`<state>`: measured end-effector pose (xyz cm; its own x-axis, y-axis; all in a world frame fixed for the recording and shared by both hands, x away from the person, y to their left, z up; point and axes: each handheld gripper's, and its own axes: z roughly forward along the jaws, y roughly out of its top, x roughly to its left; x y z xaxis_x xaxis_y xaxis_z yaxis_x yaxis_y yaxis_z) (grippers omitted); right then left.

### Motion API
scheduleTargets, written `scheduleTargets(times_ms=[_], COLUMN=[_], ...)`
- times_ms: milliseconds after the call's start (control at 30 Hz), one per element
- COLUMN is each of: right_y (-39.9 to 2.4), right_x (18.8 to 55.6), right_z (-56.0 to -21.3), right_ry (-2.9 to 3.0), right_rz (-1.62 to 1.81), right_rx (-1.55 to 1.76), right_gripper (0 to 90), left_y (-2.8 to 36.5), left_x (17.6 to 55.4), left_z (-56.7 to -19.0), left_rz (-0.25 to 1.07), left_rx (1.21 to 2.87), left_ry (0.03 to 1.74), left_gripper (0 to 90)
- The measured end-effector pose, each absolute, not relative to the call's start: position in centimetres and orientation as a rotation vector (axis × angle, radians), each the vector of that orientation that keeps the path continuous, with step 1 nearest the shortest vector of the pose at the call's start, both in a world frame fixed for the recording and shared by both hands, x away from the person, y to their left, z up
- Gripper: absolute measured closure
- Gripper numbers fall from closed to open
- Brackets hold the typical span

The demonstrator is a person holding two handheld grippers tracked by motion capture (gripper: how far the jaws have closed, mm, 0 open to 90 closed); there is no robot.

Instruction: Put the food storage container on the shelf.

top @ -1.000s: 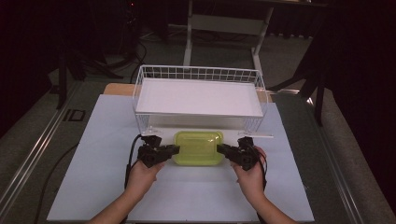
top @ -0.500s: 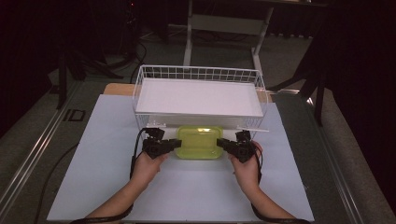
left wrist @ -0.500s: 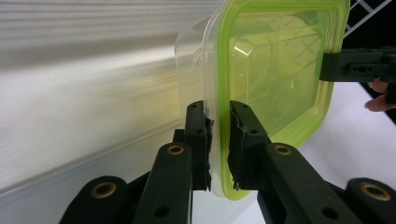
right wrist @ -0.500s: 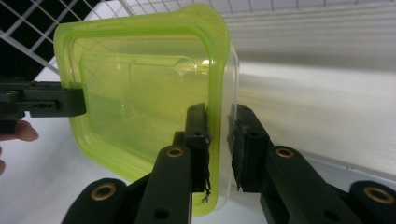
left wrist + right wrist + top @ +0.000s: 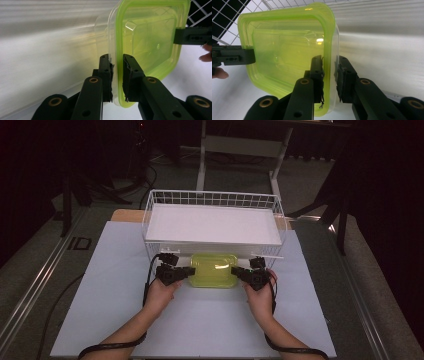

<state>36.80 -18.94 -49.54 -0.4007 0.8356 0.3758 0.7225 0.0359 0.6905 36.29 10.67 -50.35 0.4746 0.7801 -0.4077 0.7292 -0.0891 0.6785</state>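
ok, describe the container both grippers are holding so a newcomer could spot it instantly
Find the white wire basket at the back of the white table cover. Just in front of it sits a clear rectangular container with a lime-green lid, the scene's one coloured item.

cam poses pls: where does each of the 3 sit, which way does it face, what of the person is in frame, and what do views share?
High view: above the person's side, looking forward and down at the table and wire basket; both forearms, hands, grippers.
Left gripper view: on the left gripper, along its fingers clamping the green-lidded container.
Right gripper view: on the right gripper, clamping the opposite edge; a fingertip shows.
Shared: the container.
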Motion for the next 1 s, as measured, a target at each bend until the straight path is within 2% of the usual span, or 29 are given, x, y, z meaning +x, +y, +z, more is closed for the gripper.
scheduleTargets(times_ms=[300, 633, 733, 833, 1000], right_y=[-18.8, -18.6, -18.4, -18.2, -18.0], right_x=[37.3, 38.0, 38.2, 38.4, 38.5], right_z=[-49.3, -49.3, -49.3, -49.4, -49.7], right_ry=[2.140, 2.106, 2.102, 2.110, 2.099], right_rz=[1.305, 1.288, 1.261, 1.240, 1.236], right_rx=[1.662, 1.639, 1.621, 1.636, 1.630], right_gripper=[75.7, 73.9, 72.2, 69.1, 63.9], left_y=[10.6, 10.2, 10.0, 9.7, 10.0], left_x=[36.7, 36.7, 36.7, 36.8, 37.2], left_z=[-50.2, -50.5, -50.6, -50.8, -51.2], left_rz=[0.092, 0.197, 0.229, 0.253, 0.266], left_rx=[1.803, 1.782, 1.784, 1.781, 1.771], left_ry=[1.273, 1.247, 1.248, 1.252, 1.236], left_gripper=[77.7, 71.6, 69.0, 62.0, 60.4])
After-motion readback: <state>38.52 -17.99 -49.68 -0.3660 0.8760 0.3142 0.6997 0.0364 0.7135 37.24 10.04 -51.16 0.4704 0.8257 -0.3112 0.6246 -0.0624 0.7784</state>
